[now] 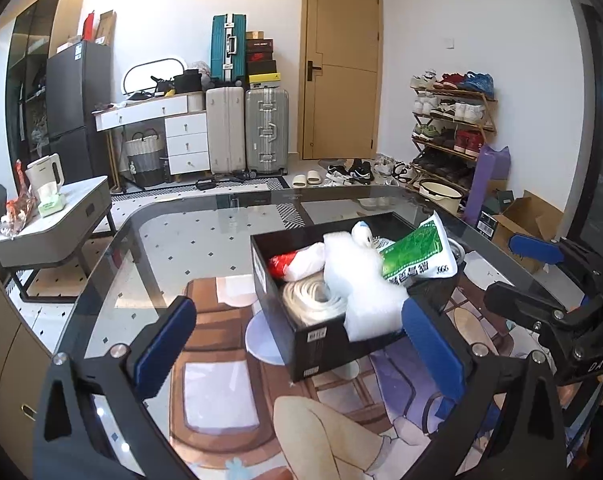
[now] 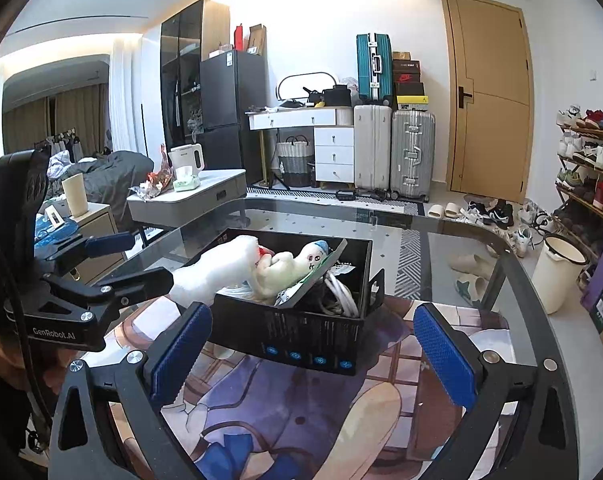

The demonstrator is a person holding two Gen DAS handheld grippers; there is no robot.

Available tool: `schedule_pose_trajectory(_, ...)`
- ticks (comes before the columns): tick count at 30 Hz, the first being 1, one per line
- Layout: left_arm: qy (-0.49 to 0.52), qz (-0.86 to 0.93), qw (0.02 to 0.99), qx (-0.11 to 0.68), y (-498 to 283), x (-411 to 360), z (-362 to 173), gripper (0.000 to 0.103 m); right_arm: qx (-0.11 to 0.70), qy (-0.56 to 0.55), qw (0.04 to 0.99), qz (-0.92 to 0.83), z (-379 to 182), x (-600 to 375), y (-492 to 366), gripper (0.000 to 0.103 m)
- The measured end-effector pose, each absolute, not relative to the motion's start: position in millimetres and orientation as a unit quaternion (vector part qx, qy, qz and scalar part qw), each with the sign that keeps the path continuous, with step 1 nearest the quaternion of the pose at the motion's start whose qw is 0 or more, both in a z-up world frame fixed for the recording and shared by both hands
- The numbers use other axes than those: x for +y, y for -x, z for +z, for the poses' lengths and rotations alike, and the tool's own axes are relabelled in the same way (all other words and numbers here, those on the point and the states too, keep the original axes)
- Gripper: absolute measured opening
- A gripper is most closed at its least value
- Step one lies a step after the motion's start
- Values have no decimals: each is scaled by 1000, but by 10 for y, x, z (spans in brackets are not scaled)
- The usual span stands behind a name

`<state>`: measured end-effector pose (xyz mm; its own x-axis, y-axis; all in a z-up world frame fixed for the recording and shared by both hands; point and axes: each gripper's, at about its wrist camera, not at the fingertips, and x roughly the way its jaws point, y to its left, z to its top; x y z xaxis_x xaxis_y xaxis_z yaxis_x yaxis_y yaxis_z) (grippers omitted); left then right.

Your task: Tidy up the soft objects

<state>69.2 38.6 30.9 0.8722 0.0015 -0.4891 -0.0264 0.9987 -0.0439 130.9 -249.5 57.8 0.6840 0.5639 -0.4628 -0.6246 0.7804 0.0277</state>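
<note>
Left wrist view is showing both tongs (image 1: 297, 344) (image 2: 313, 346) gaping wide, gripping nothing. Black box (image 1: 321, 340) stuffed with soft things is sitting mid-desk (image 1: 205, 236); "GenRobot.AI" is printed on the other tool.

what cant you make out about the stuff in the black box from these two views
- Box bottom: both views, buried under the bubble wrap, rope coil and green packet.
- Plush toy: left wrist view shows only its head; the wrap covers the rest.
- Packet print: too small and blurred in both.
- Red-and-white bag: contents hidden.
</note>
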Motion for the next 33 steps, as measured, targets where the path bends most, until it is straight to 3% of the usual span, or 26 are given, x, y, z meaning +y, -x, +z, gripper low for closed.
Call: schedule_pose_trajectory(33, 48, 37, 972, 225, -520, 449, 152, 103, 178, 55, 927, 324, 482, -2610, -1108, 102)
